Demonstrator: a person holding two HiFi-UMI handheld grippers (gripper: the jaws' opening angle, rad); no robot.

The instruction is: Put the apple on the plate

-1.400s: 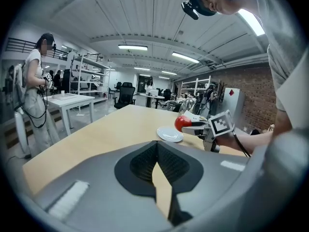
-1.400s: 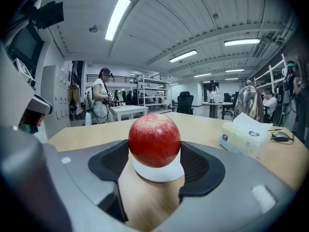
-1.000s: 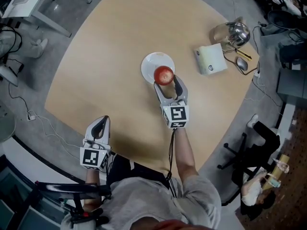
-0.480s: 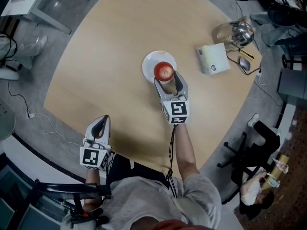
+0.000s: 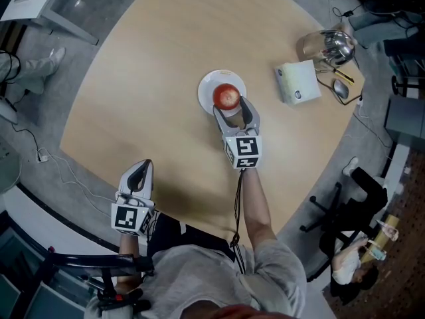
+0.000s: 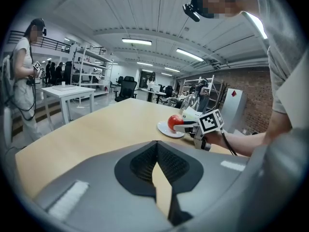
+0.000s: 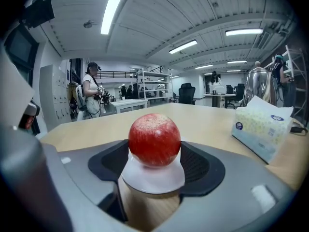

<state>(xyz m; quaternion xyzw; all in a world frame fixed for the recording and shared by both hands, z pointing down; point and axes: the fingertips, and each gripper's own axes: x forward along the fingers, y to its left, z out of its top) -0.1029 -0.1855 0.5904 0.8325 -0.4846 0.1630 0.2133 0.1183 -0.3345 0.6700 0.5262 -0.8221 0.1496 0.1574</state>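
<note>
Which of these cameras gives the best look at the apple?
The right gripper view: the apple sits large and centred between the jaws, above the plate. The head view shows it small, from above; the left gripper view shows only a tiny red dot far across the table.

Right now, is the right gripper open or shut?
Shut on the apple: the right gripper has its pads against both sides, over the plate.

Apple (image 5: 227, 97) sits between my right claw's (image 5: 230, 106) jaws, over the plate (image 5: 211, 84) mid-worktop (image 5: 146, 72). Tissue box (image 5: 298, 82) lies right of the plate, jug (image 5: 327, 45) behind it. My left claw (image 5: 140, 169) is at the near edge, well left.
</note>
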